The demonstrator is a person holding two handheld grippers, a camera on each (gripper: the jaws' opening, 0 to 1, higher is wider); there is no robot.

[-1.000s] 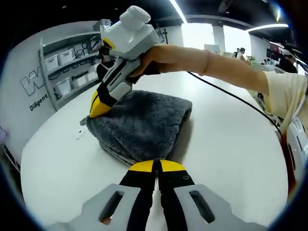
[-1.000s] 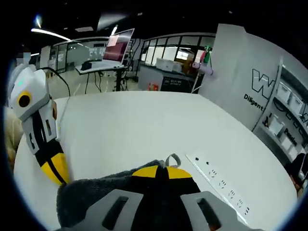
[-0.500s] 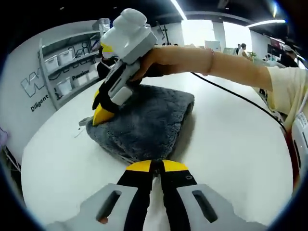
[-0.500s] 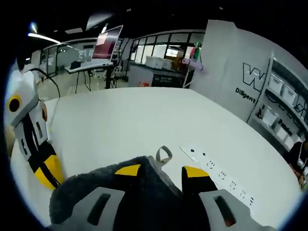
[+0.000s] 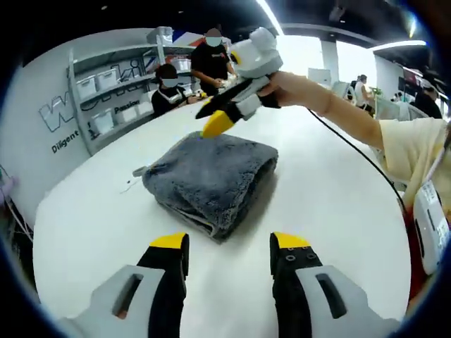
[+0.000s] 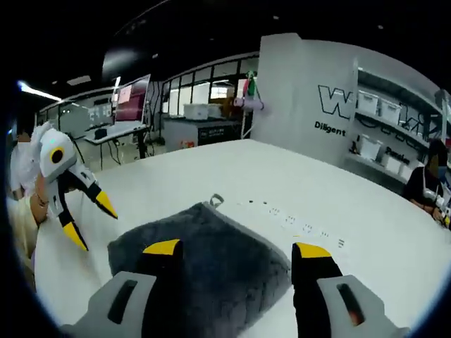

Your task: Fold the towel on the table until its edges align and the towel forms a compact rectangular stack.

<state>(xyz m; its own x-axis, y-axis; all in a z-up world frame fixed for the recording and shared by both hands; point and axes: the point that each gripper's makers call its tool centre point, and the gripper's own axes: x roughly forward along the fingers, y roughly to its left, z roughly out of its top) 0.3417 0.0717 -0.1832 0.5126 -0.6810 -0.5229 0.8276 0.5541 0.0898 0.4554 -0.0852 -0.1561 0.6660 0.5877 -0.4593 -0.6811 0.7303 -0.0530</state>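
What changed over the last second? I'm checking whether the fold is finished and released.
Both hand-held grippers let go. The right hand-held gripper, pressed shut on the grey towel before, has opened and lifted off it. The left hand-held gripper, shut at the towel's near edge, has opened and drawn back. The towel stayed a folded stack on the white table, hanging loop at its corner.

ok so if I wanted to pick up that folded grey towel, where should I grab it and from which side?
Probably grip the layered open edge of the towel, the side nearest the left tool. The stacked edges show there, while the far right end looks like a rounded fold, harder to pinch.
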